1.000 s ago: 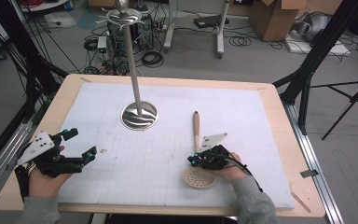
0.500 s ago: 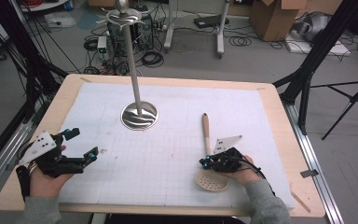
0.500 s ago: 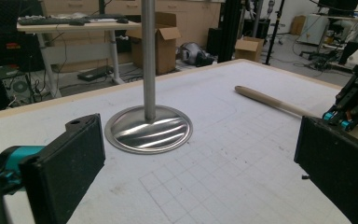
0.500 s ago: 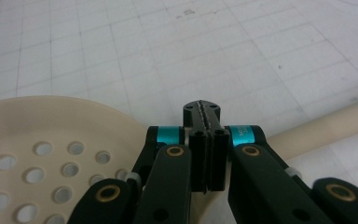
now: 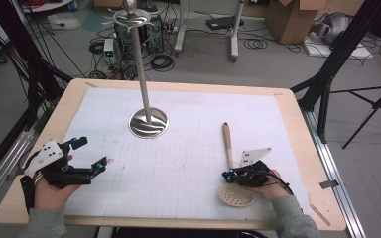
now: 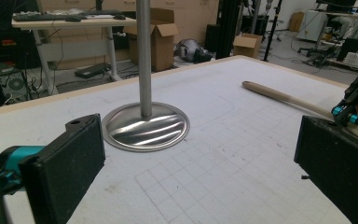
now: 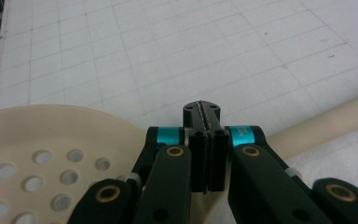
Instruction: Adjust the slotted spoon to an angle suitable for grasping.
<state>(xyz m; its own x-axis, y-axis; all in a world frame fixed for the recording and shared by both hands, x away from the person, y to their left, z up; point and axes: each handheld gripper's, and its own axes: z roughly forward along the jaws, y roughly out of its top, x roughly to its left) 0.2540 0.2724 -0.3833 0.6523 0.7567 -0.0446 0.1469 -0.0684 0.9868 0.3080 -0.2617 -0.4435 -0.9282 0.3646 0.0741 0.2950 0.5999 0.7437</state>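
A tall steel stand on a round polished base rises from the white gridded mat. Right of it lies a beige perforated skimmer spoon, under the right gripper; the left gripper hovers left.

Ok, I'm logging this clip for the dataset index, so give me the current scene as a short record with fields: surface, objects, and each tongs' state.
surface: wooden table covered by a white gridded mat
stand: metal pole on a round shiny base, upright, far centre of the mat
utensil: cream slotted spoon, lying flat, perforated head toward the person, handle pointing away
left tongs: open, nothing between the jaws
right tongs: jaws pressed together, over the spoon's neck; whether they pinch it cannot be told
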